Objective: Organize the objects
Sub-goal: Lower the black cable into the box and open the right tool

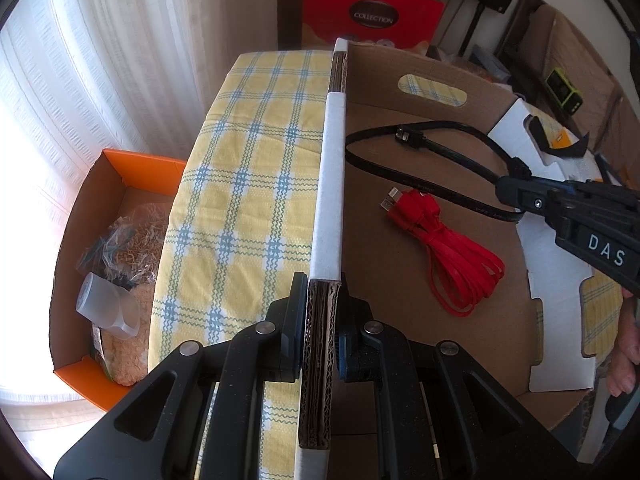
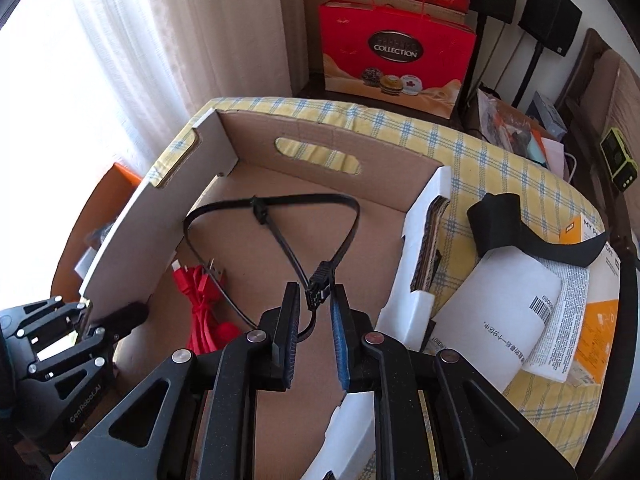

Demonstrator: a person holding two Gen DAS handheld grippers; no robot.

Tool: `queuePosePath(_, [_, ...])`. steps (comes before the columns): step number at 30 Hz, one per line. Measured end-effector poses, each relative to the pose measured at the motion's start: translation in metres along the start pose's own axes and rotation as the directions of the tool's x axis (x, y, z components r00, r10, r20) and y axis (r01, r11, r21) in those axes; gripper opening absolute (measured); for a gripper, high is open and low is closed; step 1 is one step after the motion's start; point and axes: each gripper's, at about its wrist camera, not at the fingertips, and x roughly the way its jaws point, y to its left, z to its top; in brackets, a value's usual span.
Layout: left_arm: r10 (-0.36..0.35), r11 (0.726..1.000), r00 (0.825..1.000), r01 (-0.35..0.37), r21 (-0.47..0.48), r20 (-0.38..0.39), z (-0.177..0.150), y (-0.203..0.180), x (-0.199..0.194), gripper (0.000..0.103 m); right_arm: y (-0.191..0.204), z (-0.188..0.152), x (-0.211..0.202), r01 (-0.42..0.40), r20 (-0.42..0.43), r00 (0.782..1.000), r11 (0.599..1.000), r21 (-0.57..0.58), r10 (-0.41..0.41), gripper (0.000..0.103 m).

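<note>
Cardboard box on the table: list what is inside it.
Inside the cardboard box lie a bundled red cable and a looped black cable, whose end the right tongs hold. The floor nearest the camera is hidden behind the tongs.

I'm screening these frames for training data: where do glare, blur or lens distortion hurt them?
Left wrist view: the curtain blows out white, the cardboard box wall bows, and the right gripper is slightly soft. Right wrist view: window glare at left; black cable sharp; edges curve.
</note>
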Motion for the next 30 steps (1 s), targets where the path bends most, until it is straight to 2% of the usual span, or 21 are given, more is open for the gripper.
queuePosePath(3, [0.001, 1.0, 1.0, -0.001, 0.002, 0.0, 0.0, 0.0, 0.0, 0.011, 0.002, -0.002, 0.001, 0.021, 0.005, 1.0, 1.0, -0.018, -0.021, 0.015])
queuePosePath(5, [0.0, 1.0, 1.0, 0.0, 0.002, -0.001, 0.001, 0.001, 0.001, 0.011, 0.0, 0.0, -0.002, 0.028, 0.019, 0.999, 1.0, -0.014, -0.028, 0.02])
queuePosePath(7, [-0.001, 1.0, 1.0, 0.001, 0.0, -0.001, 0.0, 0.001, 0.001, 0.011, -0.003, 0.003, -0.007, 0.026, 0.037, 0.999, 1.0, -0.005, -0.025, 0.037])
queuePosePath(11, [0.001, 1.0, 1.0, -0.001, 0.002, -0.003, 0.001, 0.001, 0.002, 0.011, -0.009, 0.008, -0.022, 0.031, 0.071, 0.997, 0.999, 0.009, -0.032, 0.044])
queuePosePath(17, [0.001, 1.0, 1.0, -0.001, 0.003, -0.003, 0.001, 0.001, 0.002, 0.011, -0.022, 0.007, -0.05, -0.005, 0.109, 0.994, 0.999, 0.038, 0.001, 0.044])
queuePosePath(20, [0.0, 1.0, 1.0, 0.0, 0.0, -0.002, 0.001, 0.001, 0.002, 0.011, -0.019, 0.003, -0.058, -0.057, 0.108, 0.993, 0.998, 0.02, 0.055, 0.044])
queuePosePath(23, [0.001, 1.0, 1.0, -0.001, -0.003, -0.002, 0.001, 0.001, 0.002, 0.011, -0.007, -0.003, -0.056, -0.133, 0.072, 0.988, 0.991, -0.014, 0.133, 0.044])
queuePosePath(25, [0.0, 1.0, 1.0, 0.0, -0.005, -0.002, 0.001, 0.002, 0.002, 0.011, 0.003, -0.006, -0.048, -0.178, 0.043, 0.983, 0.984, -0.024, 0.179, 0.041])
queuePosePath(30, [0.001, 1.0, 1.0, -0.001, -0.004, -0.003, 0.0, 0.002, 0.002, 0.011, 0.028, -0.011, -0.028, -0.201, -0.015, 0.98, 0.977, -0.068, 0.2, 0.035])
